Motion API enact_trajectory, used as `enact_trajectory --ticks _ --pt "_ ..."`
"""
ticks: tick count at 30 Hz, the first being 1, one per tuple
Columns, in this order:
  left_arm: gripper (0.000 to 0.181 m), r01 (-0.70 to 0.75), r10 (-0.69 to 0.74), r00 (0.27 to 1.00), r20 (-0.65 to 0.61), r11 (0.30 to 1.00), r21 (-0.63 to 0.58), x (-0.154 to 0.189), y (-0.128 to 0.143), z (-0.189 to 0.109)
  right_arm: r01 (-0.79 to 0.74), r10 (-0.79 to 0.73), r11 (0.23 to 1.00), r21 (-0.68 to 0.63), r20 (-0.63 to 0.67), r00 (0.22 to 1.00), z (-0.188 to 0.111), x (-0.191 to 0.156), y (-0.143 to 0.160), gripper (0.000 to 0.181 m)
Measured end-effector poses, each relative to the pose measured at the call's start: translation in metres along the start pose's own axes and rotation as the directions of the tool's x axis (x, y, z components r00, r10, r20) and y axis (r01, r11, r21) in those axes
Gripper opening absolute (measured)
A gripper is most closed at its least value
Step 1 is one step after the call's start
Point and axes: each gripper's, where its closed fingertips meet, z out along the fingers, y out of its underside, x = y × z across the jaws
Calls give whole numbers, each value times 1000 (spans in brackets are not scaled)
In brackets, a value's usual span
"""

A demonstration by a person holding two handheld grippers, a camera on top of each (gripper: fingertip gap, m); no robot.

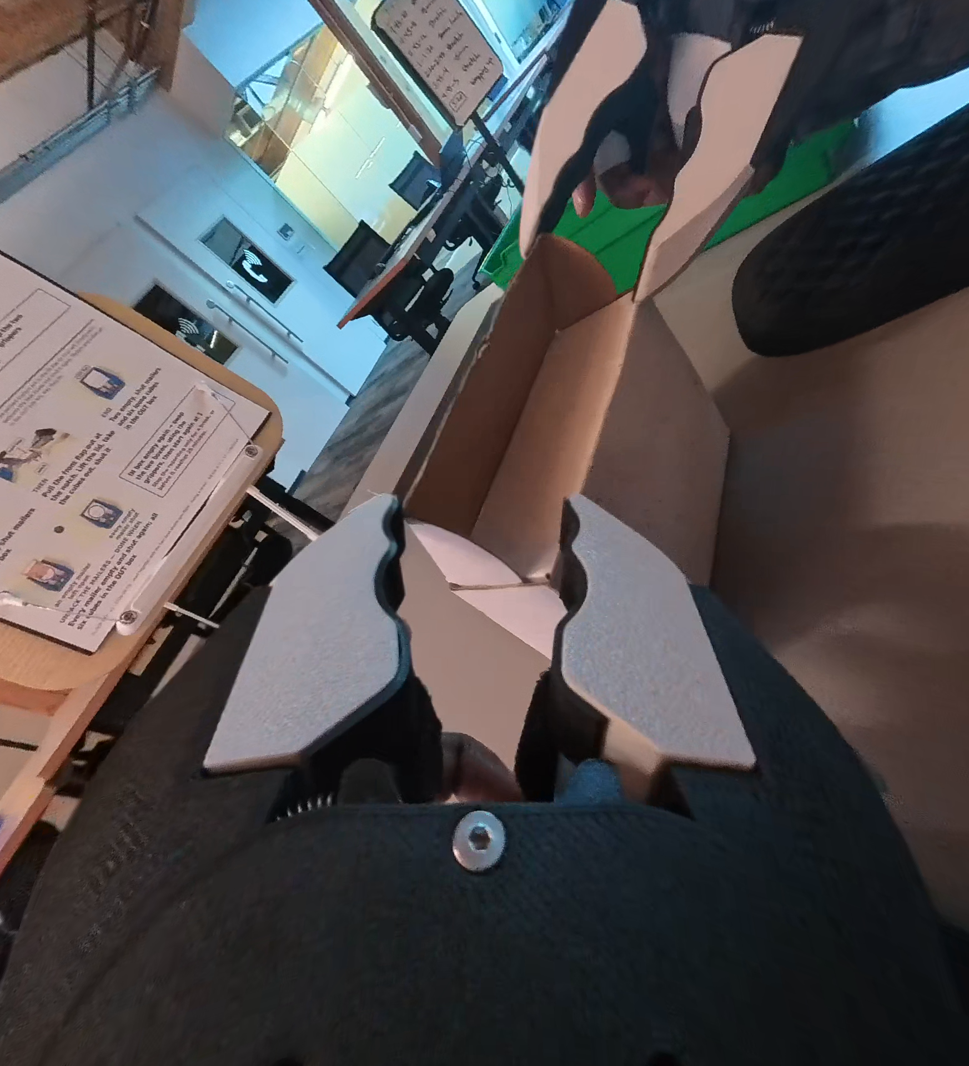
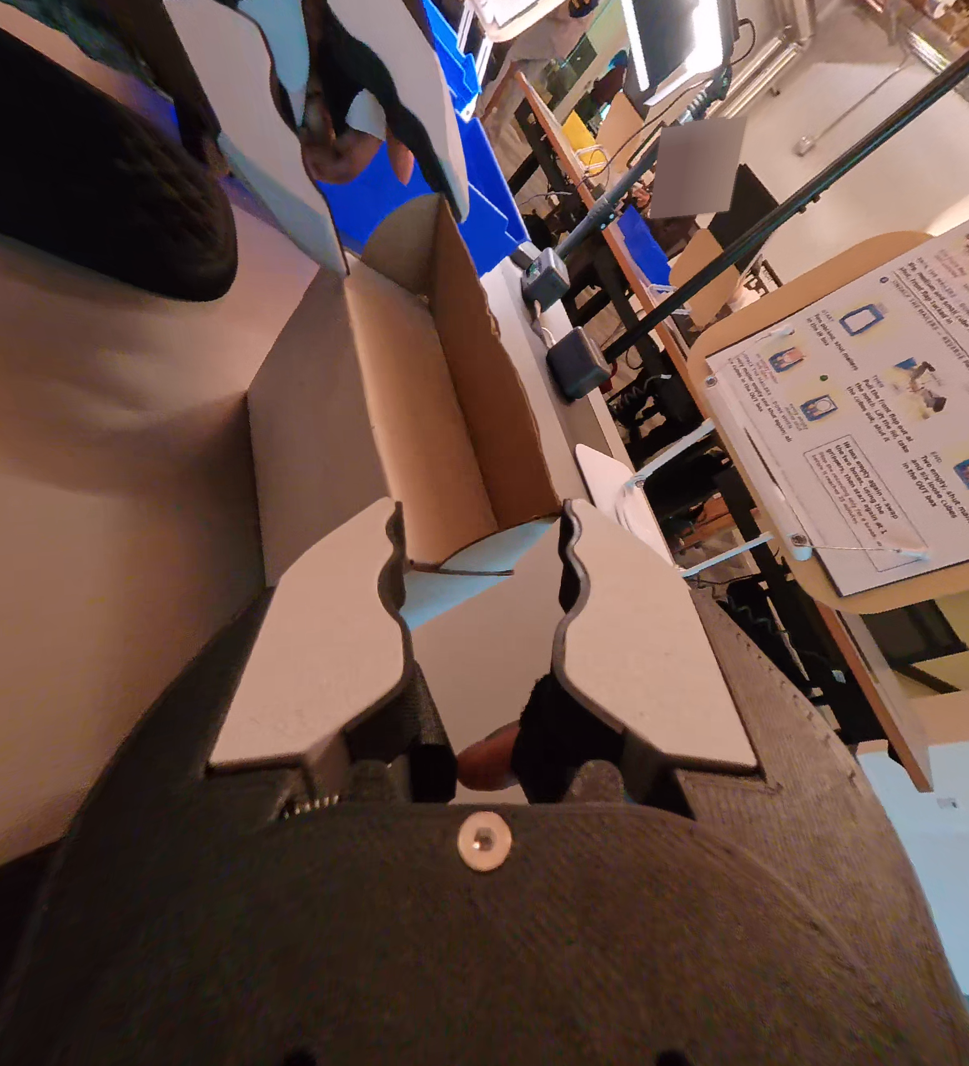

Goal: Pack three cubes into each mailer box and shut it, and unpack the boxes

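Observation:
A mailer box, white outside and brown inside, lies lengthwise between my two grippers. My left gripper is closed on the near end of a long folded cardboard strip along the box's edge, with white cardboard filling the gap between its fingers. My right gripper grips the far end of the same strip. In the right wrist view the box lies to the left, my right gripper is closed on its end of the strip, and my left gripper is at the far end. No cubes show.
A green bin stands behind the box in the left wrist view, and a blue bin in the right wrist view. An instruction sheet on a wooden board stands beside the table. Two grey devices lie at the table edge. The left gripper's tips are roughly 12 cm from the right gripper's.

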Motion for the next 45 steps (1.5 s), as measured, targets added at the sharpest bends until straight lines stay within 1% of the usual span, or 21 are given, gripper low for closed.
enact_trajectory --ticks 4,6,8,10,11,12,14,16,17,18,20,21,23,26,29,31,33,37,39,42,45 --pt "43 29 -29 999 -14 999 -13 6 4 -2 15 -15 1000 -20 15 1000 -3 -7 2 46" --pt "43 50 -50 998 -23 999 -13 7 5 -3 -2 3 1000 -18 31 1000 -4 -10 2 46" --pt "44 103 -102 994 -36 995 11 6 0 -5 -84 84 996 6 60 995 -6 -11 -1 46" --pt "45 242 -240 970 -42 966 88 -4 -13 -10 -257 250 962 93 79 965 -12 0 -13 45" --pt "42 324 -320 946 -55 938 122 -10 -19 -13 -360 349 923 133 99 932 -15 7 -17 38" --pt "34 408 -400 913 -80 902 140 -15 -22 -14 -466 450 872 153 128 884 -17 14 -19 28" --pt "17 562 -540 825 -169 816 137 -21 -25 -15 -638 611 756 146 192 768 -17 25 -16 2" --pt "2 682 -648 725 -232 723 110 -26 -23 -12 -764 729 638 102 241 641 -14 30 -10 0" --pt "0 721 -680 683 -266 685 102 -28 -22 -11 -805 762 587 87 276 586 -13 30 -9 0" --pt "0 751 -700 649 -299 653 101 -28 -22 -10 -833 782 546 89 302 545 -13 31 -9 0" --pt "0 791 -733 596 -328 606 82 -28 -17 -8 -857 791 504 110 338 509 -14 33 -11 0" --pt "0 802 -744 580 -333 594 70 -26 -14 -8 -856 789 505 112 343 510 -14 32 -9 0" --pt "0 805 -744 571 -347 590 61 -23 -10 -8 -843 779 530 94 340 527 -12 26 -5 0" --pt "0 781 -729 597 -335 624 33 -16 -3 -7 -828 757 554 84 364 543 -10 15 -5 0" --pt "0 775 -722 602 -342 632 31 -13 -4 -8 -816 737 568 103 376 561 -11 13 -7 0" --pt "0 754 -706 621 -339 656 15 -9 -1 -8 -789 714 604 108 366 597 -11 10 -6 0" --pt "0 726 -686 645 -337 687 -8 -2 4 -7 -747 681 658 94 351 643 -9 3 -2 0" --pt "0 705 -675 662 -324 709 -37 6 11 -5 -686 632 723 78 327 703 -5 -9 3 0" --pt "0 695 -667 670 -326 718 -41 7 12 -5 -683 627 725 88 328 707 -5 -10 3 0" --pt "0 656 -636 701 -323 753 -60 12 17 -5 -665 608 743 80 334 720 -3 -16 8 0" --pt "0 654 -635 701 -323 754 -62 13 17 -5 -665 605 739 105 331 724 -3 -17 9 0"
